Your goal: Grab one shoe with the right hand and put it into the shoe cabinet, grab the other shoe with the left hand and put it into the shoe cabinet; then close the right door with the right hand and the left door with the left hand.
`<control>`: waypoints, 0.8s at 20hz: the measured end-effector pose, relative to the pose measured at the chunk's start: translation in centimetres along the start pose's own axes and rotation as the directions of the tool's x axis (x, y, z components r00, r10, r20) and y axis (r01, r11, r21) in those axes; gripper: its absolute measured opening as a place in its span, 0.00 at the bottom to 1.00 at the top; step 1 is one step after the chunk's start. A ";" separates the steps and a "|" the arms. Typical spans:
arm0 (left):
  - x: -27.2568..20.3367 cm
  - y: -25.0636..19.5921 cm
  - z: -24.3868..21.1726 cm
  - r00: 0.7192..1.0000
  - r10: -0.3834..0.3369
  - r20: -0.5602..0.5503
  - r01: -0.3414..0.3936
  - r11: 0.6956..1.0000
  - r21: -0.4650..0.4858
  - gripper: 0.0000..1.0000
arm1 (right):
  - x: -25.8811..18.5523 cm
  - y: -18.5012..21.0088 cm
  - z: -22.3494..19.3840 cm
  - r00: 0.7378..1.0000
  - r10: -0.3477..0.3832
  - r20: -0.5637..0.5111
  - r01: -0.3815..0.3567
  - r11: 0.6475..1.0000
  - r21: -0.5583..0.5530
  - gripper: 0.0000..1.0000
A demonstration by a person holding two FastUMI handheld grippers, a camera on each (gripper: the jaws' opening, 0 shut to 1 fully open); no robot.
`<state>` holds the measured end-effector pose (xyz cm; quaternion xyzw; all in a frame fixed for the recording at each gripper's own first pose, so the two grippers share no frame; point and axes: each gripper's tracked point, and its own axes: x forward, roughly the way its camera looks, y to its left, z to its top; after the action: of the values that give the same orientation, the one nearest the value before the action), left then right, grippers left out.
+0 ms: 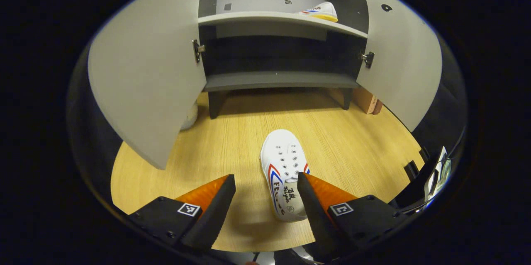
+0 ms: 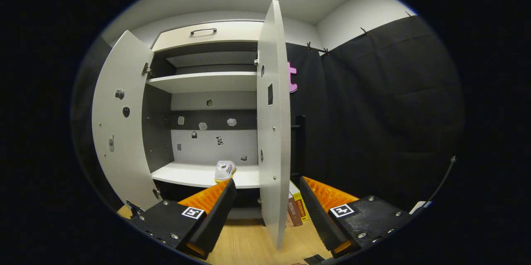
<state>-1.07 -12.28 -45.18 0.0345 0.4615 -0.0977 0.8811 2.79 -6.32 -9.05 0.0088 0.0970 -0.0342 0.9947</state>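
The left gripper (image 1: pixel 265 192) hangs wide open and empty over the heel of the white sneaker (image 1: pixel 285 173) on the near floor; the right gripper (image 2: pixel 267 203) gapes empty; one shelved sneaker (image 2: pixel 224 171) lies in the shoe cabinet (image 1: pixel 282 80); both doors remain open.

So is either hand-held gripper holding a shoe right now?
No. The left hand-held gripper is open over the white canvas shoe on the floor; the right hand-held gripper is open, empty.

**Floor and shelf, one shoe each**

A white shoe (image 1: pixel 285 173) lies on the wooden floor (image 1: pixel 352 144) before the cabinet. The second shoe (image 1: pixel 321 11) rests on the cabinet's pale shelf (image 1: pixel 249 18), towards its right end. Books (image 2: pixel 295 207) stand on the floor beside the cabinet.
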 end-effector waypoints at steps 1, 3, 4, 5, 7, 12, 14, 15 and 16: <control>0.9 0.0 -0.8 1.000 -0.006 -0.025 0.006 1.000 -0.015 0.97 | -0.2 -0.5 -0.2 1.000 -0.006 -0.004 0.006 1.000 -0.003 0.94; 2.4 0.4 -1.7 0.998 0.001 -0.060 -0.002 1.000 -0.018 0.97 | -0.4 -0.4 0.1 1.000 -0.022 -0.015 0.022 1.000 -0.007 0.94; 3.2 0.4 -2.3 0.997 0.005 -0.074 -0.005 1.000 -0.007 0.98 | -0.3 -0.4 0.0 0.999 -0.030 -0.020 0.030 1.000 -0.008 0.94; 3.8 0.6 -2.5 0.996 0.010 -0.085 -0.010 1.000 0.010 0.98 | -0.3 -0.6 -0.4 0.999 -0.039 -0.026 0.039 0.999 -0.007 0.94; 4.9 0.7 -3.0 0.994 0.015 -0.104 -0.011 0.999 0.036 0.98 | -0.1 -0.9 -1.2 0.998 -0.044 -0.045 0.044 0.999 0.003 0.94; 6.5 0.3 -4.9 0.983 -0.010 -0.182 0.008 1.000 -0.009 0.79 | 0.4 -1.6 -2.7 0.995 -0.054 -0.078 0.055 0.998 0.017 0.94; 6.8 0.3 -5.1 0.981 -0.019 -0.193 0.017 1.000 -0.010 0.78 | 0.5 -1.8 -2.9 0.995 -0.055 -0.083 0.057 0.998 0.019 0.94; 7.0 -0.1 -4.7 0.982 -0.037 -0.185 0.034 0.999 -0.020 0.78 | 0.6 -1.9 -3.1 0.995 -0.059 -0.085 0.060 0.998 0.017 0.94; 7.1 -0.9 -5.1 0.979 -0.067 -0.193 0.059 0.997 -0.045 0.71 | 0.7 -2.0 -3.1 0.995 -0.061 -0.085 0.063 0.998 0.017 0.94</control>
<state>-1.46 -13.41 -53.91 0.0120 0.5478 -0.1127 0.8289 2.75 -8.33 -12.27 0.0171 0.1387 -0.0657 0.9880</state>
